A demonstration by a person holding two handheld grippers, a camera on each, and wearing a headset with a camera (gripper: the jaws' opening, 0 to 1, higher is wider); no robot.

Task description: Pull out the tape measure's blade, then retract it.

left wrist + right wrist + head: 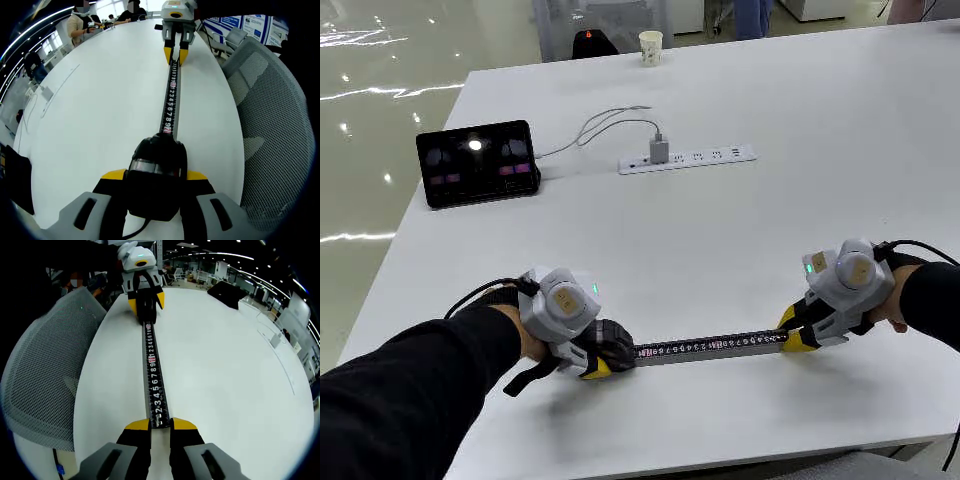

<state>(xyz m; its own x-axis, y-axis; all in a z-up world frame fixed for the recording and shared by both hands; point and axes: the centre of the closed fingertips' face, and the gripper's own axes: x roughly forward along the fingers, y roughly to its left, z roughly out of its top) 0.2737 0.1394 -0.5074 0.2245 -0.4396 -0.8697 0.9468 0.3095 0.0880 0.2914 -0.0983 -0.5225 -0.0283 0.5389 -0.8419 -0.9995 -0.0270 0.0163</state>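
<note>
- Two grippers share the work nearest us. The left gripper (603,357) is clamped on the case (613,344), its jaws pressing the two flat sides, at the near edge of the table (790,110).
- Out of the case, the blade (710,346) runs straight to the right with its digits facing up. It lies low over the table, and we cannot tell whether it touches.
- At the blade's end away from the case, the right gripper (794,336) has its jaws closed on the tip.
- We judge the pull-out well along and the retract not yet begun.
- The case looks hard and compact, so we judge it easy to hold by its sides.
- The blade is thin, springy and slick. It should be held at the tip and kept in line with the case, since it would likely buckle if bent sideways and whip back if freed.
- Beyond the case lies a strip (705,157) with a charger (659,150) plugged in. Left of that is a tablet (478,162).
- Farthest from the case, a cup (650,47) stands near the far edge.
</note>
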